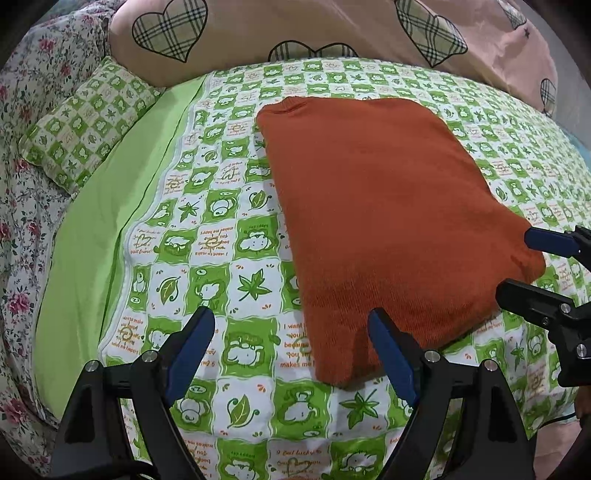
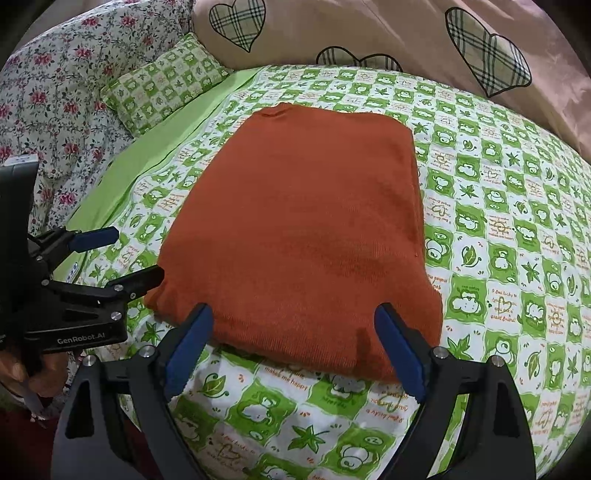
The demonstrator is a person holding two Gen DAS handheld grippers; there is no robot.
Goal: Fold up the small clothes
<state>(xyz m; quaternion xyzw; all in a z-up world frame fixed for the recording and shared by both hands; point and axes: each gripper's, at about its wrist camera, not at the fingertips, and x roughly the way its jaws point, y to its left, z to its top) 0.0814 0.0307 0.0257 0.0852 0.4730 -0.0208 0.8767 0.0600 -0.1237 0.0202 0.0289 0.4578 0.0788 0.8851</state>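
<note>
- Both claws are spread wide and grasp nothing: the left claw (image 1: 291, 350) hovers low over the near left corner of the orange sweater (image 1: 384, 221), and the right claw (image 2: 295, 347) hovers at the sweater's near edge.
- Seen from the right wrist view, the left claw (image 2: 129, 254) comes in from the side, its lower finger tip just beside the sweater's near left corner; whether it touches the knit I cannot tell.
- Seen from the left wrist view, the right claw (image 1: 524, 266) flanks the near right corner, one blue pad above the cloth and the black finger at its edge.
- Orange sweater (image 2: 306, 229) lies flat on the bed (image 2: 498, 240), on a green-and-white check cover, already narrowed into a neat rectangle with no sleeves showing and the collar at the far end.
- Beyond it sit a matching check pillow (image 2: 162, 81), a floral quilt (image 2: 55, 92) and a pink quilt with plaid hearts (image 2: 369, 33), all well apart from the garment.
- My reading: the side folds look done, and the step in hand is the last fold, near hem carried up toward the collar.
- That calls for each claw to drop onto its near corner, pinch through all layers, then lift and travel forward together at an even height.
- Thick knit may slip or let the lower layers sag out if only the top layer is caught.
</note>
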